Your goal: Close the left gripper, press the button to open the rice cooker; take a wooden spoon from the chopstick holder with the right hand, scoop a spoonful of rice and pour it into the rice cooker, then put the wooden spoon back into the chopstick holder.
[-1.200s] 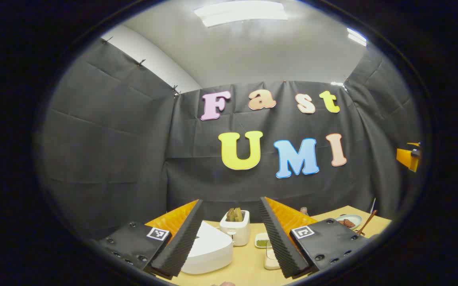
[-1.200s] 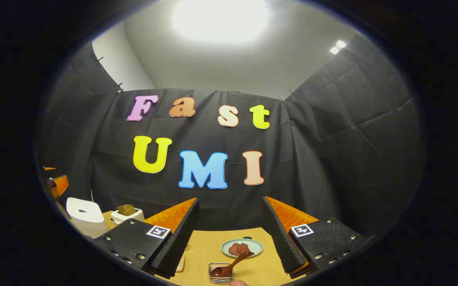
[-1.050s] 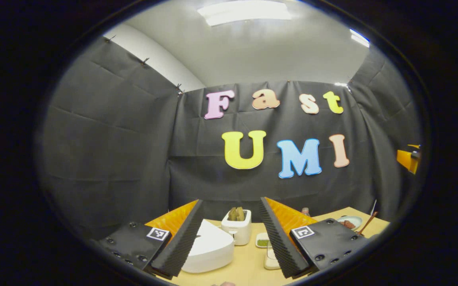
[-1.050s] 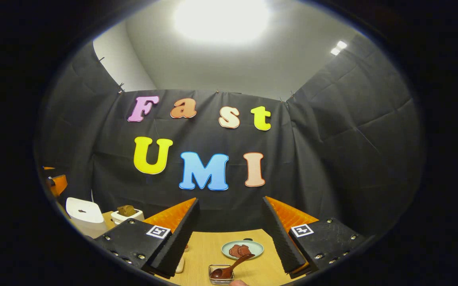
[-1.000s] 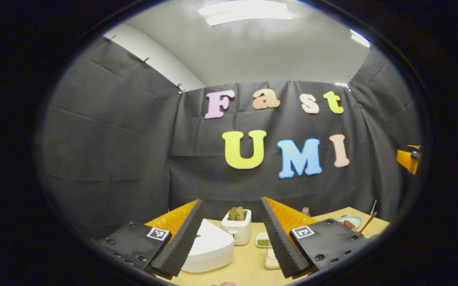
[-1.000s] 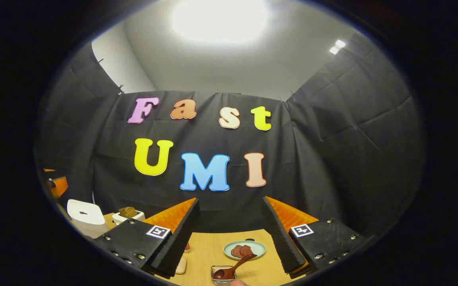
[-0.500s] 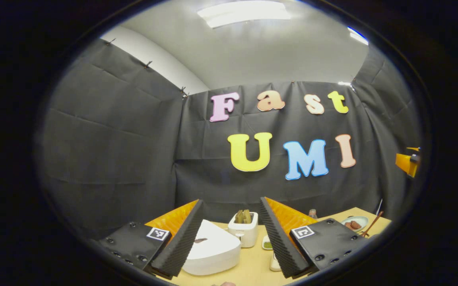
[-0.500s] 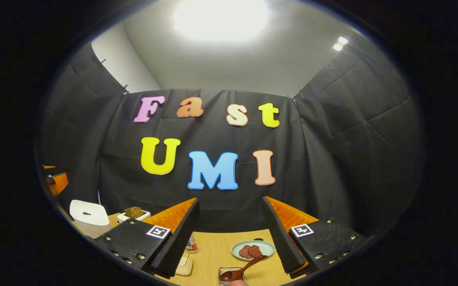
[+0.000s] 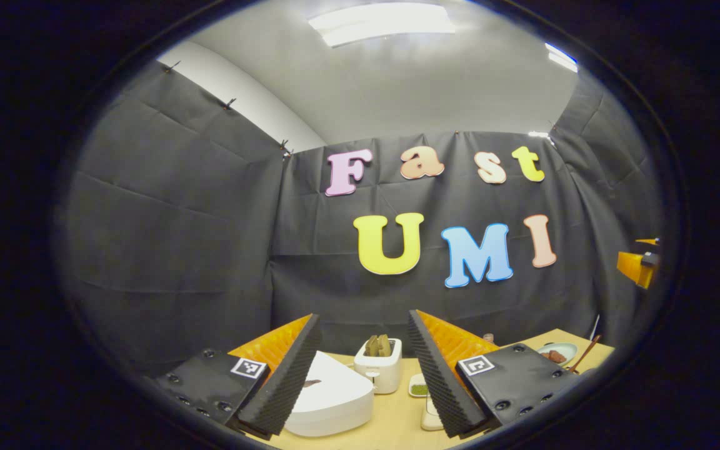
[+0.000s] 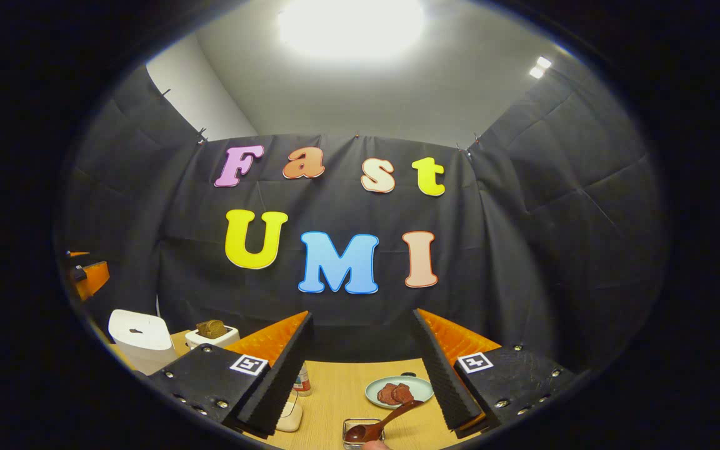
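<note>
The white rice cooker (image 9: pixel 332 400) sits lid down on the wooden table, just beyond and between the fingers of my left gripper (image 9: pixel 364 315), which is open and holds nothing. It appears again as the rice cooker (image 10: pixel 138 337) at the far left of the right gripper view. A dark wooden spoon (image 10: pixel 380 425) rests bowl-down in a small clear holder (image 10: pixel 360 434), handle leaning right. My right gripper (image 10: pixel 363 314) hangs open above and short of the spoon, apart from it. The spoon handle (image 9: pixel 585 354) also shows at the far right in the left gripper view.
A white toaster (image 9: pixel 377 370) with bread stands behind the cooker. A small dish of green bits (image 9: pixel 419 389) and a pale container (image 9: pixel 430 415) lie to its right. A plate of brown slices (image 10: pixel 399 392), a small bottle (image 10: pixel 302 379) and the table's far edge lie ahead.
The scene has slid a little to the right in both views, so both grippers shifted slightly. Both stay open. No object on the table has moved.
</note>
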Demonstrator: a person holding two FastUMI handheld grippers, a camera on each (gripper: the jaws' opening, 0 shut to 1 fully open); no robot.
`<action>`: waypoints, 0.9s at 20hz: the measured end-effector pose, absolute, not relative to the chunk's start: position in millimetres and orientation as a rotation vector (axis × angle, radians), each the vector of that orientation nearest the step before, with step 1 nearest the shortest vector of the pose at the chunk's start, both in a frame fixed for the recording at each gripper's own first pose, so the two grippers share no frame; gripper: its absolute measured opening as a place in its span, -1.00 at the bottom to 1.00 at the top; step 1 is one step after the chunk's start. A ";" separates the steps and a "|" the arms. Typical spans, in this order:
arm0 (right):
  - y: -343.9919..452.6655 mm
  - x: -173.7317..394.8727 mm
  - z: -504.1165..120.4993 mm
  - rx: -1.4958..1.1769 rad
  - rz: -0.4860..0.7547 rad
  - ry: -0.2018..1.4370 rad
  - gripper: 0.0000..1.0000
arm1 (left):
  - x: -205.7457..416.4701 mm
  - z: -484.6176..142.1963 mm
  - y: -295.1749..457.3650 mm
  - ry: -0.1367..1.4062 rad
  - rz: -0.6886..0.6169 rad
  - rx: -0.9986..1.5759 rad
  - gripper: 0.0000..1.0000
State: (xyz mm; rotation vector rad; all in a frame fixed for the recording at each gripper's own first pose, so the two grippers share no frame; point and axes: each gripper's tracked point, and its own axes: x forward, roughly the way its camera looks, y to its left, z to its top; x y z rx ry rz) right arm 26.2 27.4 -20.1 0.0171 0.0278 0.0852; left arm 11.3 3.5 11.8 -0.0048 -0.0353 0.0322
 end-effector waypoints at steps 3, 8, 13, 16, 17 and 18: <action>26.3 26.5 -19.5 0.019 0.076 0.020 0.89 | 14.0 8.1 14.3 -0.028 0.057 0.000 0.58; 26.3 27.3 -25.3 0.021 0.063 0.036 0.89 | 23.0 11.0 24.7 -0.027 0.052 -0.001 -0.12; 32.2 25.8 -29.6 0.008 0.051 0.045 0.89 | 38.6 11.2 43.8 -0.047 0.081 0.032 -0.82; 34.6 24.5 -28.7 -0.005 0.035 0.052 0.89 | 54.7 -4.4 53.5 -0.014 0.063 0.029 -0.83; 36.5 23.5 -26.7 -0.004 0.031 0.051 0.89 | 61.6 -9.8 56.4 -0.003 0.052 0.012 -0.84; 38.8 22.5 -24.0 -0.006 0.027 0.046 0.89 | 68.5 -14.8 59.0 0.009 0.036 -0.006 -0.84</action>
